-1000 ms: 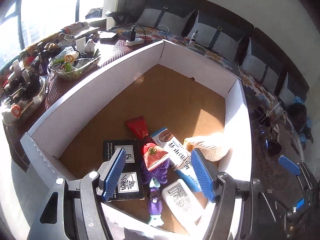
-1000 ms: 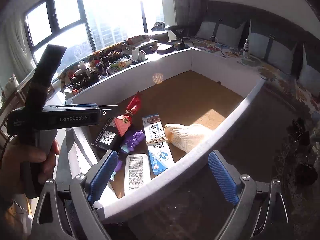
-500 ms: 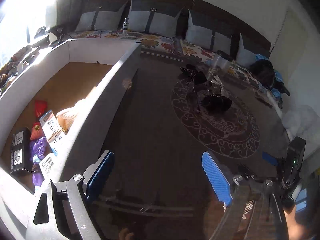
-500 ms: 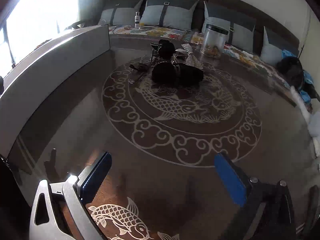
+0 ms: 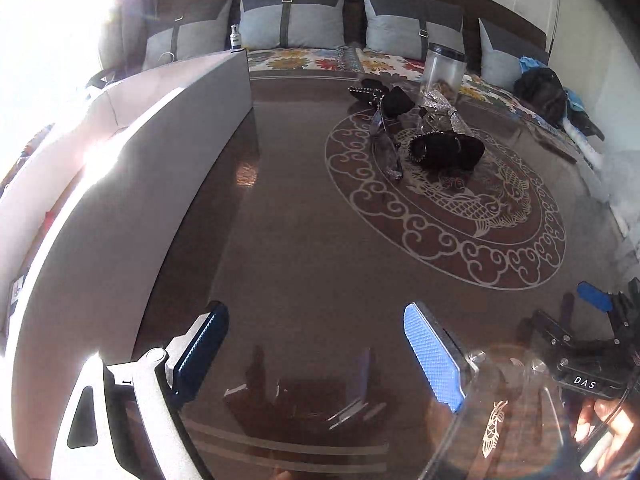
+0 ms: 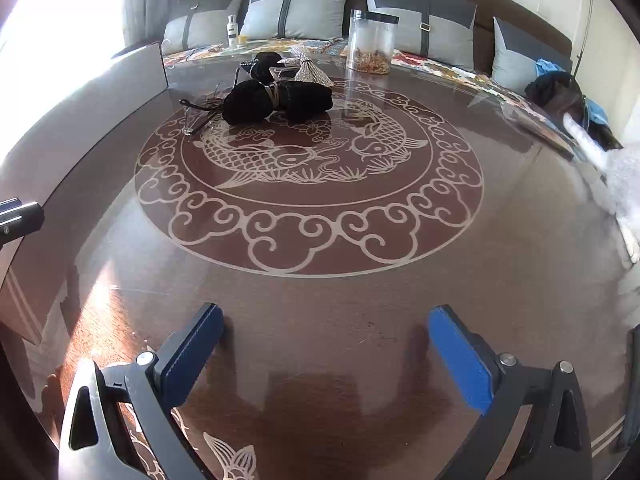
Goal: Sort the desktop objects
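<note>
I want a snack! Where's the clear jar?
In both views the jar stands at the table's far edge, right of the black bundles, before the cushions.

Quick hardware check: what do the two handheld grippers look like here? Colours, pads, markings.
The left gripper has a white frame with triangular cutouts, silver bolts and ribbed blue finger pads. The right gripper has a dark grey frame with the same cutouts and bolts, and blue pads. In the left wrist view its black body reads "DAS", held by a bare hand.

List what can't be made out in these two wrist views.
- Box contents: left wrist view, near wall and sun glare hide them.
- Jar contents: right wrist view, too small and blurred.
- Black bundle: both views, too dark to identify.
- Bottle label: too small.
- Right hand-held gripper: left wrist view, cut by edge.
</note>
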Tool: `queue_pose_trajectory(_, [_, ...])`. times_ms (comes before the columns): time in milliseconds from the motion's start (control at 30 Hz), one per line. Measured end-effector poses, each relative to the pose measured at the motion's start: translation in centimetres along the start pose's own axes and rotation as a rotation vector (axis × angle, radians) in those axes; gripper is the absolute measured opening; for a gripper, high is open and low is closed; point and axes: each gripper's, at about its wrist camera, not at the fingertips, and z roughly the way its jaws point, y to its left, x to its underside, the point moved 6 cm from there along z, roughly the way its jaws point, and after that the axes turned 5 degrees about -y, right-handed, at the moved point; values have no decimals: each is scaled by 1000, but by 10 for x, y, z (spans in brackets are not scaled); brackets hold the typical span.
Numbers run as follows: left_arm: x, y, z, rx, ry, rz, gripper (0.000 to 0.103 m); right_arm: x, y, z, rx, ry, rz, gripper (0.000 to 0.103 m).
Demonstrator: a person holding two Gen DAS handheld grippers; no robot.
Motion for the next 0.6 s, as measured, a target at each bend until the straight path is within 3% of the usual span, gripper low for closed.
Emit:
queue_pose_trajectory(233, [21,7,32,-13,81,-10,90,2,-2,3,-22,11,34,103])
queue_pose_trajectory(433, [17,3,38,-17,52,1,96,2,-2,2,-22,11,34,103])
queue_pose_trajectory(500, [14,3,43,-22,56,-6,103,2,-2,2,-22,10,35,103])
queue_pose_trajectory(600, [5,4,50,-30,51,-18,103,2,-2,2,-22,10,34,103])
